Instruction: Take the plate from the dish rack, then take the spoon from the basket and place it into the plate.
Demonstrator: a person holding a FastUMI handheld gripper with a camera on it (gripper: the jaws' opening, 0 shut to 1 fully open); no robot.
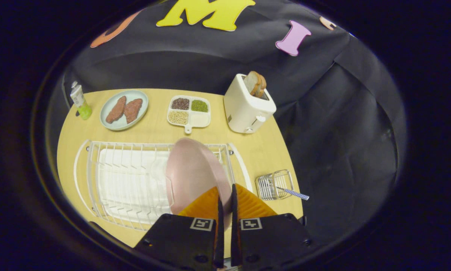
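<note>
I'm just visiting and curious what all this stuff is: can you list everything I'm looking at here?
table: one, light wood, under everything.
dish rack: one, white wire, ahead of the claw on its left.
plate: one, pink, on edge in the rack, its rim between the claw's fingers.
basket: one, small wire, right of the rack.
spoon: one, checked handle sticking out of the basket.
round dish: one, pale green, two brown pieces on it, beyond the rack.
divided tray: one, white, holding grains.
toaster: one, white, bread in its slot.
bottle: one, white and green, far left corner.
claw: one, orange fingers, closed on the plate's rim.
</note>
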